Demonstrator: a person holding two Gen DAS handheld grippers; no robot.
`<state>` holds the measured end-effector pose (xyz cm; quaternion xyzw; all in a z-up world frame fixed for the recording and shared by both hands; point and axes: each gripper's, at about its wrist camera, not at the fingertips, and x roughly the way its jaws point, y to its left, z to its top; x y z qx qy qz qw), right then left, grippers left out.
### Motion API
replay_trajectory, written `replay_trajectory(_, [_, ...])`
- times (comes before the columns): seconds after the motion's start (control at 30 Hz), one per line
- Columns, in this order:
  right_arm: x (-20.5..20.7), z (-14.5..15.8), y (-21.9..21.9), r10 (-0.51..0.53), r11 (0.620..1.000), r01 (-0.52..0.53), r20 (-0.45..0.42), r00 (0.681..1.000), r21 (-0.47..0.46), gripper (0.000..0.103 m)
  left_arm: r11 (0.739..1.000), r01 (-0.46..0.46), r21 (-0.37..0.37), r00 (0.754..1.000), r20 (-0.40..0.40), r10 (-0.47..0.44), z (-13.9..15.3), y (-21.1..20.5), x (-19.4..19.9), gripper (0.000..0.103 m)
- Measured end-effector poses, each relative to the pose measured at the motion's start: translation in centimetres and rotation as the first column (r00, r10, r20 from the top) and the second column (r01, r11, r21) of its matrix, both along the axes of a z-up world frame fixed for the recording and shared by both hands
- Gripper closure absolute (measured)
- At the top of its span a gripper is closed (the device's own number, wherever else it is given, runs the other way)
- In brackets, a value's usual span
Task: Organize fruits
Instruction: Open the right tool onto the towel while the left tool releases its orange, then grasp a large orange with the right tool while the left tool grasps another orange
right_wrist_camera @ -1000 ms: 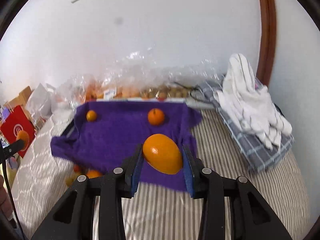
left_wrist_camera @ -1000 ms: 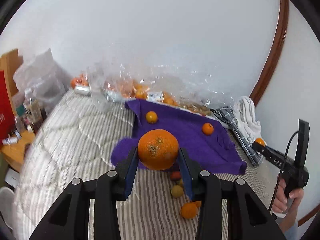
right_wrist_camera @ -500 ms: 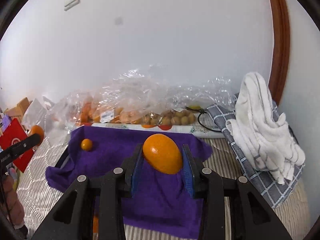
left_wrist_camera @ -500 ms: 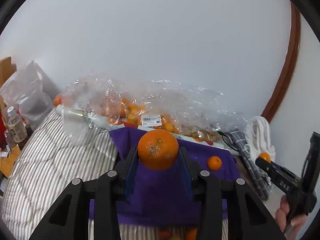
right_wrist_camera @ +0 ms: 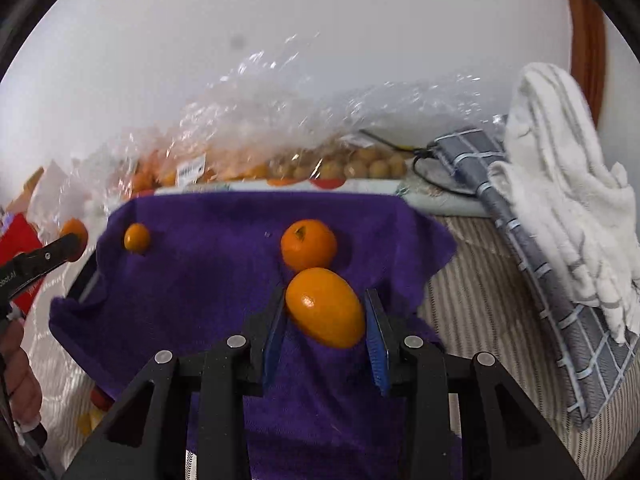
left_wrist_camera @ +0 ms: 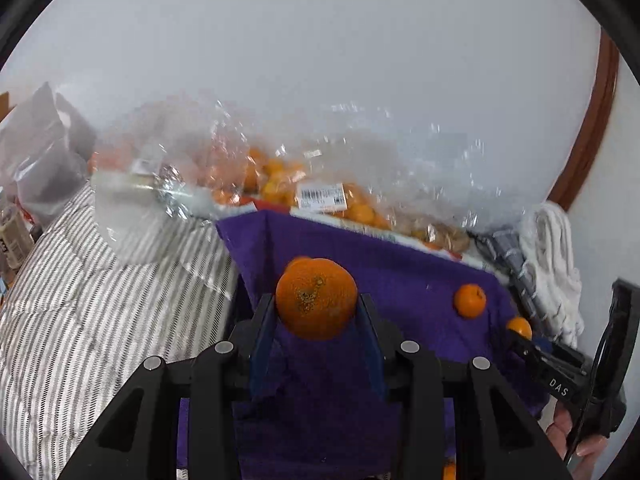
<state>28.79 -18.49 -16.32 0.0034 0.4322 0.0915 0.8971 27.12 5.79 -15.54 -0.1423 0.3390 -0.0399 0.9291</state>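
Note:
My left gripper [left_wrist_camera: 316, 312] is shut on a large rough orange [left_wrist_camera: 316, 298], held above the purple towel [left_wrist_camera: 400, 276]. My right gripper [right_wrist_camera: 325, 312] is shut on a smooth oval orange fruit [right_wrist_camera: 325, 307] above the same towel [right_wrist_camera: 208, 264]. A mandarin [right_wrist_camera: 308, 244] lies on the towel just beyond the right gripper, and a small one [right_wrist_camera: 137, 237] lies at its left. In the left wrist view one mandarin [left_wrist_camera: 470, 300] lies on the towel at the right, and another shows partly behind the held orange.
Clear plastic bags of oranges [left_wrist_camera: 280, 184] and small brown fruits [right_wrist_camera: 352, 164] lie along the wall behind the towel. A white towel [right_wrist_camera: 560, 176] on a grey checked cloth [right_wrist_camera: 532, 256] lies at the right. Striped bedding [left_wrist_camera: 80, 300] spreads left.
Both grippers tilted down and moved forward over the purple towel, each still holding its fruit. The mandarin near the right gripper has come back into view.

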Motion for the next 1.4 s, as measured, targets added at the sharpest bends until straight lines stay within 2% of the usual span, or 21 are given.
replay_trajectory(0.2, [0.0,-1.5,1.2,0.028,0.999,-0.028,-0.006,1.000,-0.033,0.066,0.997,0.034,0.074,0.999,-0.030,-0.032,-1.1,-1.5,0.6,0.065])
replay_trajectory(0.47, [0.5,-2.4,1.3,0.008,0.998,-0.010,-0.033,0.999,-0.064,0.066,0.997,0.040,0.069,0.997,-0.074,-0.035,-2.2,-1.5,1.2,0.065])
replay_trajectory(0.63, [0.8,-2.8,0.8,-0.009,0.999,0.006,-0.065,0.998,-0.042,0.066,0.997,0.028,0.070,0.993,-0.121,-0.019,-3.0,-1.3,1.7,0.065])
replay_trajectory(0.7, [0.7,-2.6,1.0,-0.005,0.998,0.002,-0.054,0.999,-0.061,0.063,0.997,0.028,0.074,0.992,-0.126,-0.019,-3.0,-1.3,1.7,0.065])
replay_trajectory(0.77, [0.4,-2.3,1.0,-0.006,0.997,0.003,-0.044,0.999,-0.073,0.051,0.997,0.030,0.069,0.992,-0.127,-0.021,-2.9,-1.3,1.7,0.065])
replay_trajectory(0.8, [0.2,-2.0,1.0,-0.007,0.997,0.004,-0.032,0.999,-0.072,0.049,0.997,0.032,0.066,0.992,-0.127,-0.023,-2.9,-1.3,1.6,0.064])
replay_trajectory(0.93, [-0.7,-0.5,0.8,-0.013,0.998,0.013,-0.001,1.000,-0.056,0.046,0.998,0.040,0.043,0.995,-0.089,-0.036,-2.0,-1.2,1.1,0.053])
replay_trajectory(1.1, [-3.0,3.2,1.4,0.001,1.000,0.001,0.090,0.996,-0.012,0.046,0.997,0.037,0.060,0.999,0.011,-0.038,0.6,-1.4,-0.8,0.051])
replay_trajectory(1.23, [-5.2,4.9,2.0,0.010,0.999,-0.006,0.079,0.997,-0.051,0.045,0.999,0.020,0.032,0.998,0.064,-0.022,2.6,-0.8,-2.7,0.051])
replay_trajectory(1.3, [-6.2,5.1,2.1,0.022,0.998,-0.019,0.050,0.999,-0.063,0.041,1.000,0.024,0.007,0.998,0.058,-0.025,3.3,-0.1,-4.0,0.051])
replay_trajectory(1.4, [-8.5,4.9,2.2,0.045,0.998,-0.043,0.028,0.999,-0.049,0.039,1.000,0.022,0.009,0.999,0.039,-0.022,3.2,1.2,-5.9,0.051])
